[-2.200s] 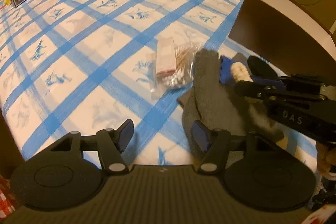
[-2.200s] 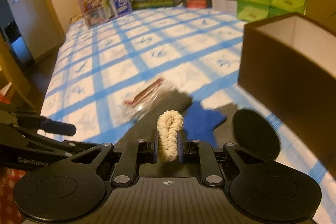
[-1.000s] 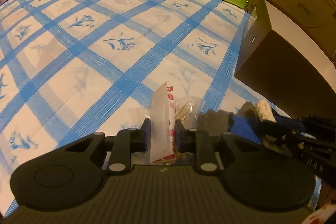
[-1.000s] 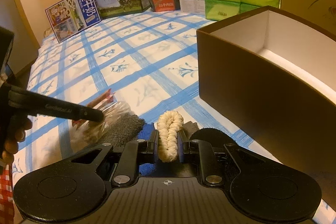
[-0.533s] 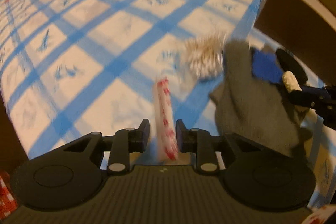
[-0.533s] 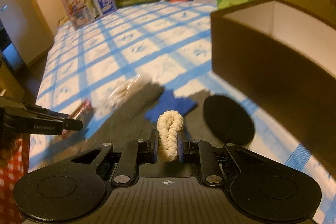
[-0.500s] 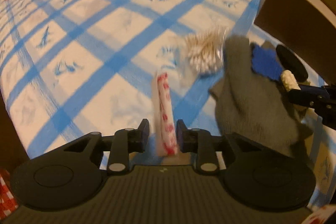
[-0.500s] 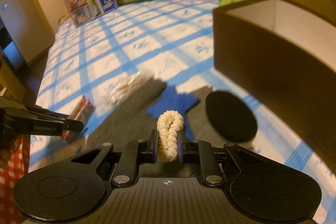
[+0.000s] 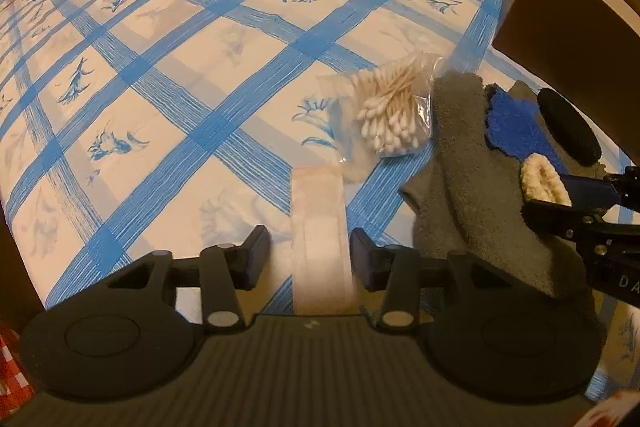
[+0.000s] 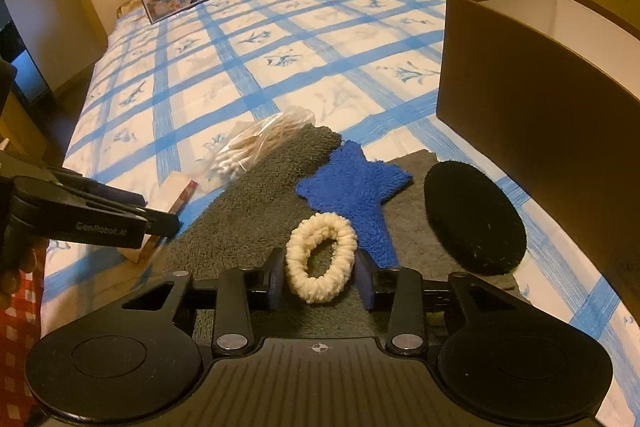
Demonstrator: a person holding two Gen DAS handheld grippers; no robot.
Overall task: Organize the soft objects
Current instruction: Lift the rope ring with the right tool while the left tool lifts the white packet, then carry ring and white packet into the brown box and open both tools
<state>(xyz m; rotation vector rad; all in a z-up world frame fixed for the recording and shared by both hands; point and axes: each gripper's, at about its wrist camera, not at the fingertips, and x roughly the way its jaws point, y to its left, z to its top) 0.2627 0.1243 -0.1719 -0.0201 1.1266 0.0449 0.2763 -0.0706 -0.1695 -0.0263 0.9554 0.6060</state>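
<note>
1. Sorting soft items on the bed (image 10: 280,39): most are gathered on or beside the grey towel (image 10: 256,203), likely staged for the brown box (image 10: 532,99) just past the towel's far right edge.
2. Blue star cloth (image 10: 352,183) and black round pad (image 10: 472,215) lie on the towel; cotton swab bag (image 9: 394,107) touches its left edge.
3. Left hand-held gripper (image 9: 310,259): jaws parted, released; flat tissue pack (image 9: 320,239) lies between them on the bed, left of the towel, apparently untouched.
4. Right hand-held gripper (image 10: 320,275): jaws wide, released; cream scrunchie (image 10: 320,255) sits on the towel between them, sprung round, contact unclear.
</note>
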